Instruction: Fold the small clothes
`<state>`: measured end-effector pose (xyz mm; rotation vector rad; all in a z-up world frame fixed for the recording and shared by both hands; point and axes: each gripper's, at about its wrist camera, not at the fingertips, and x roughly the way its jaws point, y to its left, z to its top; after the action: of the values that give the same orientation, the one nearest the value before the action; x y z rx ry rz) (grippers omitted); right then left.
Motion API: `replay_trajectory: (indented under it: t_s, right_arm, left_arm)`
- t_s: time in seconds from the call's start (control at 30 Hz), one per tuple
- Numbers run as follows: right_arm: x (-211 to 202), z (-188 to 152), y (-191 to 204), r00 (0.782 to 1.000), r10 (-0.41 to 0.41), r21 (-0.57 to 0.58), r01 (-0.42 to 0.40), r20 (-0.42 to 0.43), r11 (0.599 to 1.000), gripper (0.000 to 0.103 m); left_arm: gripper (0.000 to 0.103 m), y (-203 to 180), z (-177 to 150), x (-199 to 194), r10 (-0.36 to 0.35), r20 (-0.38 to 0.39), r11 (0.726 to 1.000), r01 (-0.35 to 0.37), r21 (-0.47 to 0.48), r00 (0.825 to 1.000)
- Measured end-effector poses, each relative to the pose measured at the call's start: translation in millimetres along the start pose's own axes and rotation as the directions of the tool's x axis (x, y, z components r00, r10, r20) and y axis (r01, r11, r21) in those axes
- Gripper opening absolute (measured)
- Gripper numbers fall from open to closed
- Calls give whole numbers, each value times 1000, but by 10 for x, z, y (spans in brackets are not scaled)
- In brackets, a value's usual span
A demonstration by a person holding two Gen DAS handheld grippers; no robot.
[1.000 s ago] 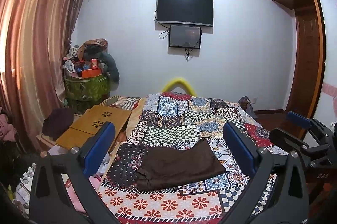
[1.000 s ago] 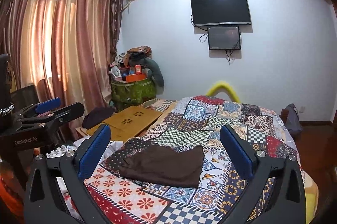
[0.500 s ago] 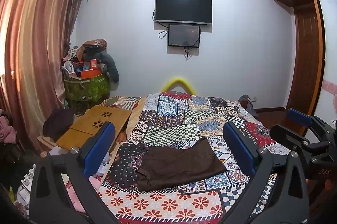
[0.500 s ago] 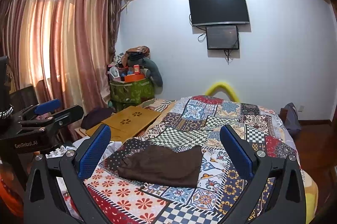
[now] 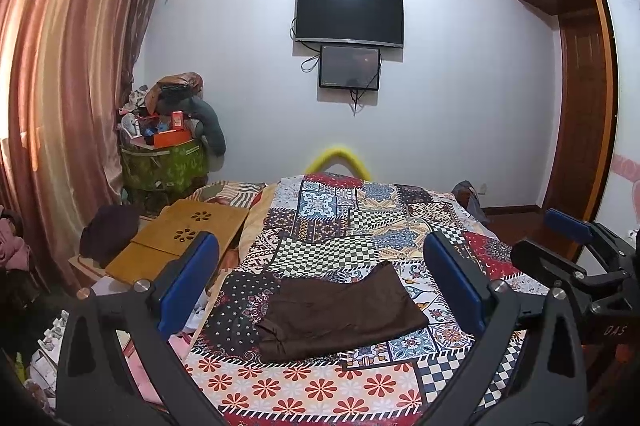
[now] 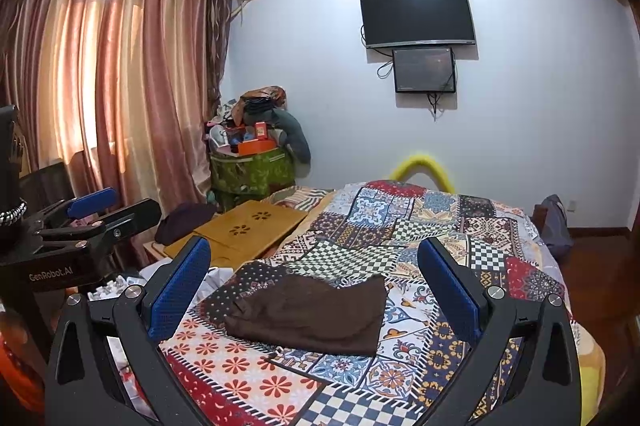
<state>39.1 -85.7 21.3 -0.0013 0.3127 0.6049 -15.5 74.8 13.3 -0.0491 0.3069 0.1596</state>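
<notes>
Left hand-held gripper [image 5: 320,282] and right hand-held gripper [image 6: 314,280] both gape wide (blue pads apart), holding nothing

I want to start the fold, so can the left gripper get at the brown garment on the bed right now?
Probably yes: the left gripper is open, and the brown garment lies uncovered on the quilt ahead of it.

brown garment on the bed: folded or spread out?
Folded. The brown garment lies as a compact layered rectangle on the patchwork bedspread, doubled edge at its left end.
</notes>
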Motion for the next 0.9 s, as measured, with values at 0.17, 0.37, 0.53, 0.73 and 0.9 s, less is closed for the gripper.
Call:
replay_trajectory:
  t_s: [0.17, 0.37, 0.53, 0.73, 0.9]
  right_arm:
    - [1, 1, 3, 1000, 3, 3, -3, -1, 1000, 103]
    - [-4, 2, 5, 1000, 3, 3, -3, 2, 1000, 103]
    - [-15, 7, 12, 1000, 2, 4, -2, 5, 1000, 103]
    - [-16, 19, 41, 1000, 1, 6, -1, 4, 1000, 103]
    - [-16, 20, 37, 1000, 1, 8, -1, 5, 1000, 103]
  left_arm:
    - [103, -2, 3, -5, 3, 2, 1000, -3, 1, 1000]
    - [103, -5, 1, -13, 1, 1, 1000, -1, 0, 1000]
    - [103, -7, 4, -16, -3, -1, 1000, 3, -3, 1000]
    - [103, -14, 29, -32, -15, 3, 1000, 15, -2, 1000]
    - [103, -11, 24, -38, -31, -3, 1000, 31, 1, 1000]
